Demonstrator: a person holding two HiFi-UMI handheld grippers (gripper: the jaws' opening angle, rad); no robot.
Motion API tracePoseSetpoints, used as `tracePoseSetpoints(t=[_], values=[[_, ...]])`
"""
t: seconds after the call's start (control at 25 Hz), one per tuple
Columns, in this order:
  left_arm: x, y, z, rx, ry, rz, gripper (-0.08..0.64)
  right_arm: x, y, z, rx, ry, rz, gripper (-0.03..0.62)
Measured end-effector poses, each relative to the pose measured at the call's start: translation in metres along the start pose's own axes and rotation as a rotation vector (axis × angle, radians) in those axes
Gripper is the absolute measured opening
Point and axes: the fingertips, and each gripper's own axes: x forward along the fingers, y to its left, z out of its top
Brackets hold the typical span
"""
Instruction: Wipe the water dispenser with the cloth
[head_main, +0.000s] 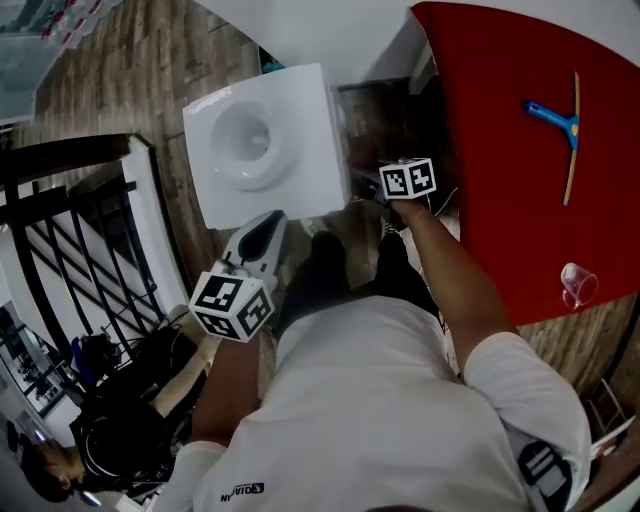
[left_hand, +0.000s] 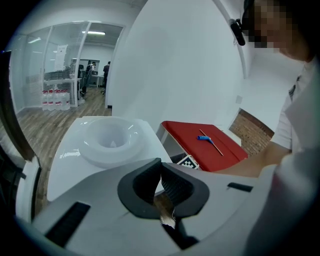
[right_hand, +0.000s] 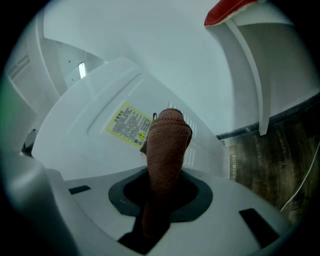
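Two grippers in view: the right gripper (right_hand: 162, 186) pinches a brown cloth (right_hand: 167, 142), whose folded end sticks up past the jaws at the white side panel of the water dispenser (head_main: 265, 145), just beside a yellow label (right_hand: 127, 122); contact with the panel is not clear. Right of that panel an open gap runs down to the wood floor (right_hand: 270, 170), then comes the red table (head_main: 500, 220). The left gripper (head_main: 262, 238) has its jaws pressed together with nothing between, its tip at the dispenser's near top edge, short of the round bottle well (head_main: 243, 135). A blue-handled tool (head_main: 560, 125) lies on the table and a clear cup (head_main: 578, 284) sits at its near edge, both well apart from the grippers. A black railing (head_main: 60, 230) borders the left side.
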Motion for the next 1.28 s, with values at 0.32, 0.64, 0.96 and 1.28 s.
tracePoseSetpoints(t=[0.32,0.64,0.96,1.28], values=[[0.000,0.005,-0.013,-0.042,0.021,0.019,0.000,0.033,-0.047,-0.021,0.068,0.076,-0.071,0.086],[0.002,0.007,-0.008,-0.069,0.005,0.033,0.000,0.050,-0.076,-0.037,0.164,0.127,-0.111,0.086],[0.000,0.012,-0.006,-0.067,0.008,0.044,-0.002,0.055,-0.097,-0.046,0.269,0.098,-0.168,0.086],[0.003,0.013,-0.005,-0.047,0.016,0.031,0.000,0.036,-0.084,-0.026,0.256,0.027,-0.126,0.086]])
